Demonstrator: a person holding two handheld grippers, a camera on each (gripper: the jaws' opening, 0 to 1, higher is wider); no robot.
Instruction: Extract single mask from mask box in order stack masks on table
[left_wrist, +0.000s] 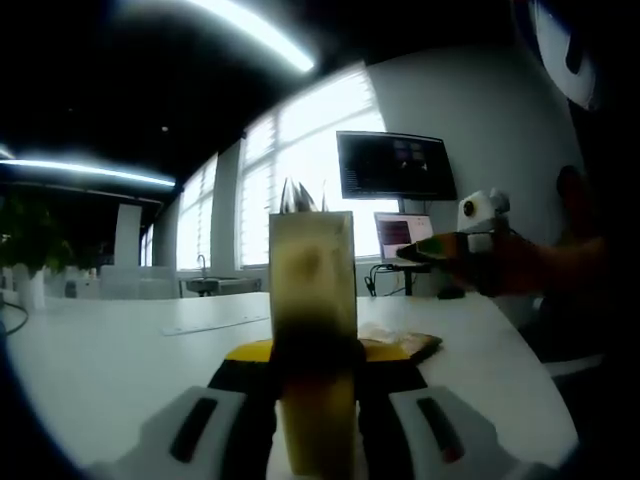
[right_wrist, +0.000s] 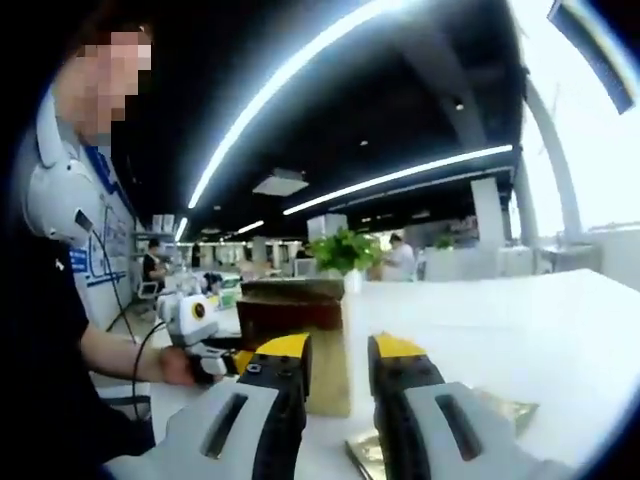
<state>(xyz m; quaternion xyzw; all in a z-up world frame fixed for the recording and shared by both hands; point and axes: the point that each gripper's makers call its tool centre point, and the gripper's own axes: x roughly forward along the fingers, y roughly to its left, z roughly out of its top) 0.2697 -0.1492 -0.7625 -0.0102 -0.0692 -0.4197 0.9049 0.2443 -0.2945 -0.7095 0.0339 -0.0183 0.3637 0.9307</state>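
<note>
**Mask box held upright over the desk**

In the left gripper view, the left hand-held gripper (left_wrist: 318, 400) is seen with its jaws closed against the sides of the box (left_wrist: 312, 300), which stands upright between them, narrow face toward the camera. White mask edges (left_wrist: 300, 196) project from the top of the box. A packet (left_wrist: 405, 345) lies flat on the desk (left_wrist: 100, 360) just behind the box.

The right hand-held gripper (left_wrist: 430, 250) is seen at the right of this view, raised above the desk and well apart from the box. From this side its opening cannot be told.

In the right gripper view, the right hand-held gripper (right_wrist: 338, 365) is seen with its jaws parted by a narrow gap and nothing between them. The box (right_wrist: 295, 330) is seen beyond the jaw tips. The left hand-held gripper (right_wrist: 215, 360) grips it from the left, held by a hand (right_wrist: 178, 365). A packet (right_wrist: 505, 410) lies on the desk (right_wrist: 520, 330) beside the right jaw.
</note>
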